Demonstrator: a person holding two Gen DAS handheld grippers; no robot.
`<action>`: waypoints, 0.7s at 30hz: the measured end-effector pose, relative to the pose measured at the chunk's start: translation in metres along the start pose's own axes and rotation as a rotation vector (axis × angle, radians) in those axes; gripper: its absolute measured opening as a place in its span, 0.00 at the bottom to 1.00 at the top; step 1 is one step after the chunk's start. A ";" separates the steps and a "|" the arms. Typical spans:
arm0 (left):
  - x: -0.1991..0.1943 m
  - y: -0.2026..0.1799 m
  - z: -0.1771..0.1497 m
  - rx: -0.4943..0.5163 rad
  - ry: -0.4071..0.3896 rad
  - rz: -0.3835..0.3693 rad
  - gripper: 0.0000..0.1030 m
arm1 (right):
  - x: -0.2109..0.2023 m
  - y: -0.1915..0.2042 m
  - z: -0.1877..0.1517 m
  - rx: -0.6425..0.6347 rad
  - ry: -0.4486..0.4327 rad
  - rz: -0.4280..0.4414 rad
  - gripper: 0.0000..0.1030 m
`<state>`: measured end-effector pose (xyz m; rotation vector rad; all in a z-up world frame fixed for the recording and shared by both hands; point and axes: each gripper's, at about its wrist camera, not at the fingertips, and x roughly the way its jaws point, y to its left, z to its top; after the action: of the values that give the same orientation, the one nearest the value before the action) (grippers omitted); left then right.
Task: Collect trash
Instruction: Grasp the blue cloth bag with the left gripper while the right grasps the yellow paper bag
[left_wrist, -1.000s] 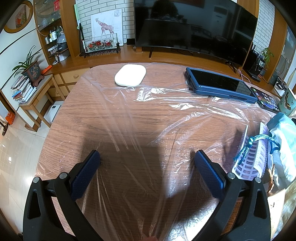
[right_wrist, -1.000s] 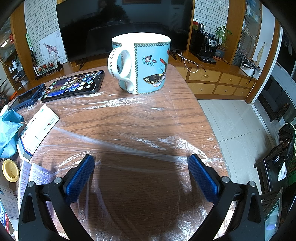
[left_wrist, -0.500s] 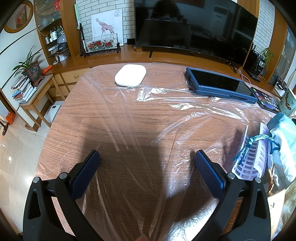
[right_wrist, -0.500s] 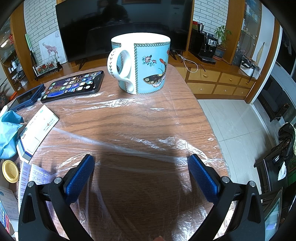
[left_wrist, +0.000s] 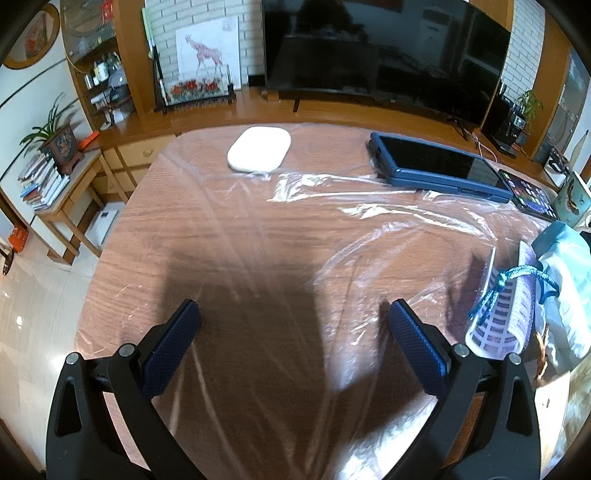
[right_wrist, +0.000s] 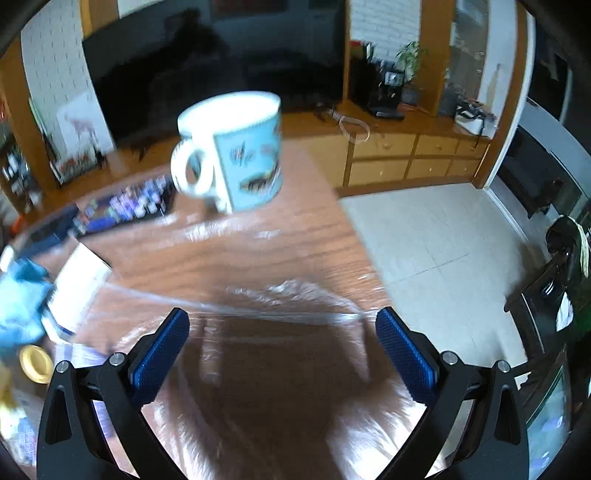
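Both grippers open, empty — left gripper (left_wrist: 291, 325), right gripper (right_wrist: 282, 332), each over bare film on the table (left_wrist: 229, 236). Trash pile (left_wrist: 517, 306) lies between them: right of the left gripper, left of the right. Right view blurred — nearer gripper unclear.

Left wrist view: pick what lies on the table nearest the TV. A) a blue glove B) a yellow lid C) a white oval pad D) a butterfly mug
C: the white oval pad sits at the far edge of the table, just in front of the TV, beyond the open left gripper.
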<state>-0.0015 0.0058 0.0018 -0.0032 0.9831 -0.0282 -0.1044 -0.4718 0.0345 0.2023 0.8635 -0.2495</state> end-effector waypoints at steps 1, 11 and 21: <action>-0.003 0.010 0.001 -0.016 0.001 -0.015 0.99 | -0.015 0.001 -0.001 0.018 -0.011 0.035 0.96; -0.081 -0.020 0.048 0.178 -0.097 -0.291 0.99 | -0.094 0.095 -0.043 -0.094 0.064 0.623 0.96; -0.064 -0.124 0.058 0.431 0.025 -0.480 0.99 | -0.057 0.172 -0.067 -0.180 0.184 0.640 0.96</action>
<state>0.0088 -0.1174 0.0892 0.1574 0.9663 -0.6816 -0.1375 -0.2823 0.0484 0.3251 0.9531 0.4483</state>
